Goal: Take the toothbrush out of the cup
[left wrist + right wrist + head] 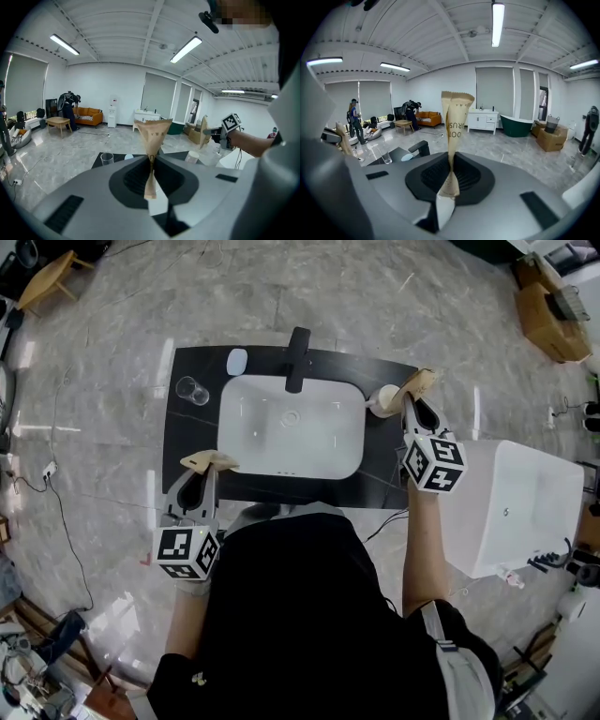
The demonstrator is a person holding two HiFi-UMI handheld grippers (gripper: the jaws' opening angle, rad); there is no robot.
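Toothbrush (454, 122), in a kraft-paper sleeve with part of its name printed up the side, is pinched at its lower end by the right gripper (451, 171). Those jaws are pressed together on the paper. Its long axis runs out along the jaws and stands close to upright. The white cup (387, 397) sits at the right-hand end of the basin (253, 427). From the left gripper view the sleeve looks to hang above the cup and slightly off to the side, apparently clear of its rim. I judge the coming move turns on carrying it away from the cup without tipping that long axis over. The right hand is at the cup and the other is well apart from it. The left gripper (151, 161), at the basin's near-left corner, is also closed, on a second sleeve (152, 133) of the same tan paper. I cannot tell whether a brush is inside it. By count there are two paper sleeves, one per gripper, and one white cup. There is also one clear glass (192, 390) beyond the basin's far-left corner, one black faucet (298, 357) behind the basin, and one dark countertop (192, 442).
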